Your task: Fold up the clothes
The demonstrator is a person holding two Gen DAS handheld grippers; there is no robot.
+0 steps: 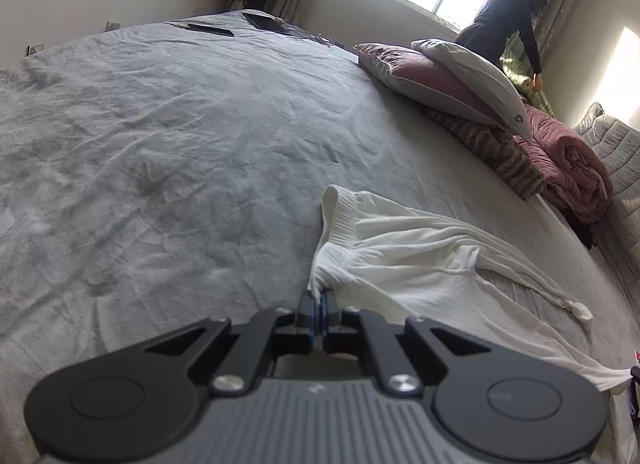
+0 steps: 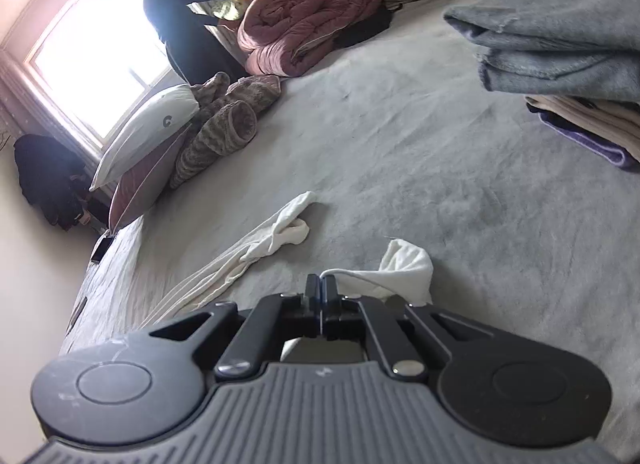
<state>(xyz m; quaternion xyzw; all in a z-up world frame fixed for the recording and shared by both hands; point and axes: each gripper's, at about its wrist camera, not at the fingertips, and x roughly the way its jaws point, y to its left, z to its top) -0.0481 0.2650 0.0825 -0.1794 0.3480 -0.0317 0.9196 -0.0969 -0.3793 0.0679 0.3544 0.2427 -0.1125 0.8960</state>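
1. Grippers come first: the left gripper (image 1: 319, 298) sits at lower centre of its view with its jaws pressed together on a bunched bit of the white garment (image 1: 404, 260), near what looks like a ribbed hem or cuff. The right gripper (image 2: 321, 284), lower centre of its own view, is likewise closed down on a thin white edge of the same garment (image 2: 404, 268).

2. Garment: in the left view it spreads rightward from the pinch across the grey bedsheet (image 1: 180, 135), one sleeve (image 1: 540, 284) trailing toward the right edge of the frame. In the right view a sleeve (image 2: 256, 248) lies crumpled left of centre, its cuff doubled over.

3. Step in hand, as a judgement: the two holds look set for drawing the cloth taut and flat before any fold. To do it well, the grippers should part evenly, keep the held edge low over the sheet, and drag gently so the sleeves straighten rather than bunch.

4. Risk: both holds are slight; a sharp tug could slip the fabric free.

5. Surroundings: a stack of folded clothes (image 2: 576, 43) fills the upper right of the right view; pillows (image 1: 432, 71) and a rolled pink quilt (image 1: 568, 167) sit upper right in the left view, where another person (image 1: 508, 19) stands by the window.
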